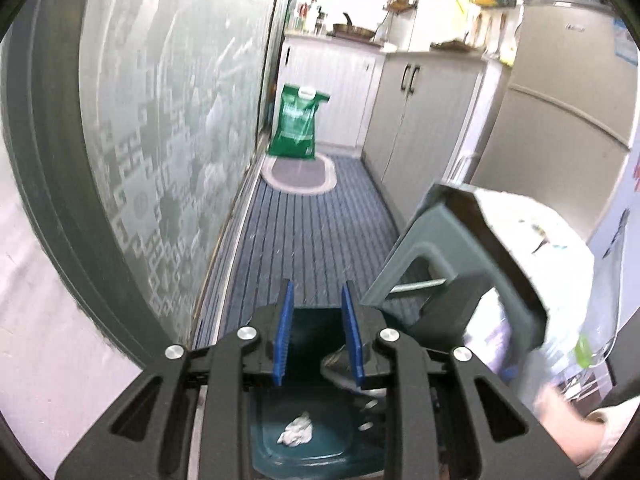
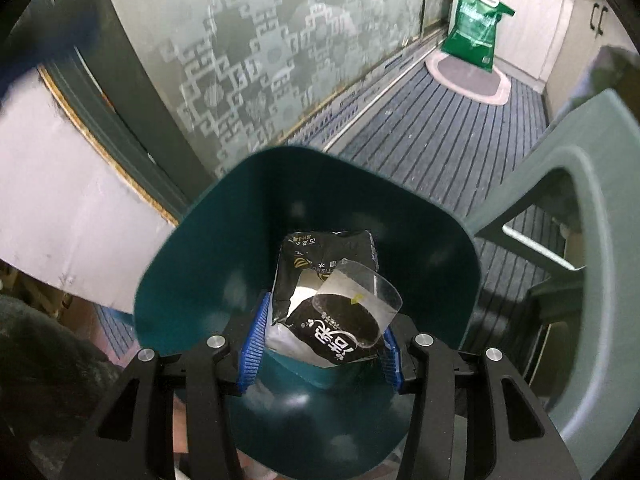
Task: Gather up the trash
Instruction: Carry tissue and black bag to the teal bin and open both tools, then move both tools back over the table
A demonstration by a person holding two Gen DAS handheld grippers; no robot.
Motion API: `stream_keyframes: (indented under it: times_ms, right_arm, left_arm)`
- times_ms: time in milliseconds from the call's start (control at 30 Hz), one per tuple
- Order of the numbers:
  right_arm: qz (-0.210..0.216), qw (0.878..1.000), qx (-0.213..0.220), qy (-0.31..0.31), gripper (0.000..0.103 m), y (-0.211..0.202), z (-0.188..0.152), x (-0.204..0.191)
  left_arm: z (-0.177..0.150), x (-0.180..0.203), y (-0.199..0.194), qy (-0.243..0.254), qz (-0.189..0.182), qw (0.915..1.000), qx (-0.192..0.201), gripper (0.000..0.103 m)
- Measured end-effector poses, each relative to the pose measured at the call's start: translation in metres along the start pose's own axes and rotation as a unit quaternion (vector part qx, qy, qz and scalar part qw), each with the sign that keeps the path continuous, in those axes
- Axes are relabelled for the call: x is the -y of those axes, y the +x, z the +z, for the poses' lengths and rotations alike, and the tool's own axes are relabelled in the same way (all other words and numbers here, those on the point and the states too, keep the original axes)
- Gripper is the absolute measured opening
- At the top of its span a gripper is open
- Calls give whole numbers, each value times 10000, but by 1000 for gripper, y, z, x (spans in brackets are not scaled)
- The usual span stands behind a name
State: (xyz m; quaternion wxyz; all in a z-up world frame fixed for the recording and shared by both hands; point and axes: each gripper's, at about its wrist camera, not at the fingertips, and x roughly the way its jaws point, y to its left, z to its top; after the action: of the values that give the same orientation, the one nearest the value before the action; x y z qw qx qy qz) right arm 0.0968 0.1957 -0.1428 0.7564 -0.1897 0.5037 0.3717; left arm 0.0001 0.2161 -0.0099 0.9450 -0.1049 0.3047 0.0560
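The right gripper (image 2: 320,344) pinched a black wrapper (image 2: 320,296) over the teal bin (image 2: 432,240). The left gripper (image 1: 316,336) stood empty, fingers slightly parted, above a tissue (image 1: 296,434) in the bin. A grey stool (image 2: 592,208) crowded beside it.

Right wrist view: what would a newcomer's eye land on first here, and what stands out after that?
The black-and-white wrapper clamped in the right gripper, held over the mouth of the teal bin. Next, a crumpled white tissue lying at the bottom of the bin, below the left gripper, whose pads hold nothing. In the background, a green bag stands at the far end of the striped floor.

striped floor mat (image 1: 312,232), green bag (image 1: 298,122)
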Motion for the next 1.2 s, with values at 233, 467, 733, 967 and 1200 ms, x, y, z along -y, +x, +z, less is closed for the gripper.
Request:
stream_keyframes:
  times_ms: [233, 467, 733, 967, 1200]
  right_arm:
    - [-97, 9994, -329, -111, 57, 23, -8, -2]
    - [-50, 9993, -301, -203, 62, 17, -11, -4]
    - [172, 9988, 81, -455, 51, -20, -4, -23]
    - [225, 9939, 901, -600, 49, -86, 10, -31]
    - [86, 9849, 1679, -407, 46, -154, 14, -3]
  left_arm:
    - [20, 18, -34, -2, -278, 9977, 611, 25]
    - [27, 26, -41, -3, -412, 9959, 807, 26]
    - [34, 33, -57, -7, -460, 9925, 1135, 33]
    - [44, 34, -69, -103, -541, 9887, 1397, 40]
    - [50, 43, -76, -155, -619, 9851, 1594, 47]
